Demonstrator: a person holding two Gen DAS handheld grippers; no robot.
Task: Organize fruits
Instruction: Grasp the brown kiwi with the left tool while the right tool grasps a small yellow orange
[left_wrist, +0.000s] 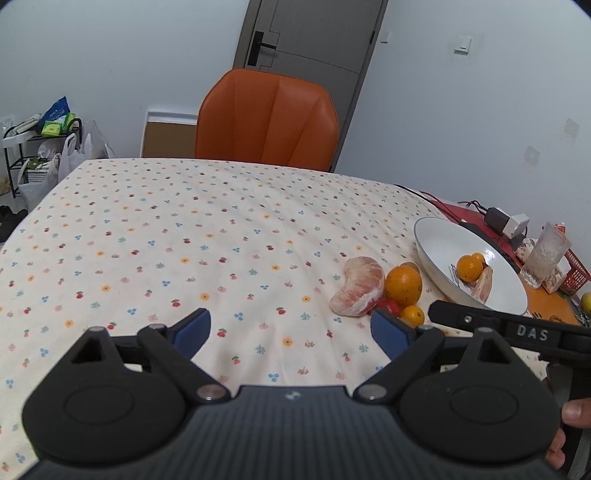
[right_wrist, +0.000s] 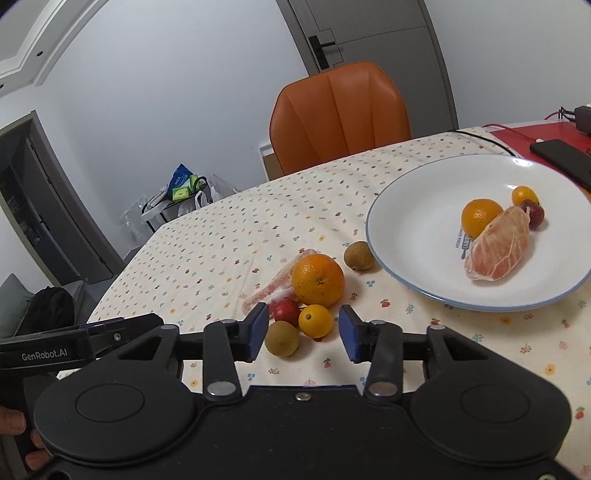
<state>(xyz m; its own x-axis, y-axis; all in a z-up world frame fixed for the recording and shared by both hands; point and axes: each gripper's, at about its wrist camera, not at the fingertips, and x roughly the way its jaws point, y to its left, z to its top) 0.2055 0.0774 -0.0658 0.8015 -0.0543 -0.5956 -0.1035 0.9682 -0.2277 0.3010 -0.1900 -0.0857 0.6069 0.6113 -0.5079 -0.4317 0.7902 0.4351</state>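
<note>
Tilting down over the floral-clothed surface (left_wrist: 184, 229), the left gripper (left_wrist: 291, 332) has its jaws wide apart. The right gripper (right_wrist: 303, 332) jaws, narrower, flank a small orange (right_wrist: 316, 320) without touching. A plate (right_wrist: 413, 221) with fruit sits near the surface's right edge; an orange chair (left_wrist: 267, 118) stands behind.

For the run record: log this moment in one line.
task: organize fruits | right gripper: open around small orange kumquat | left gripper: open, empty | white blue-rimmed plate: partly filled
</note>
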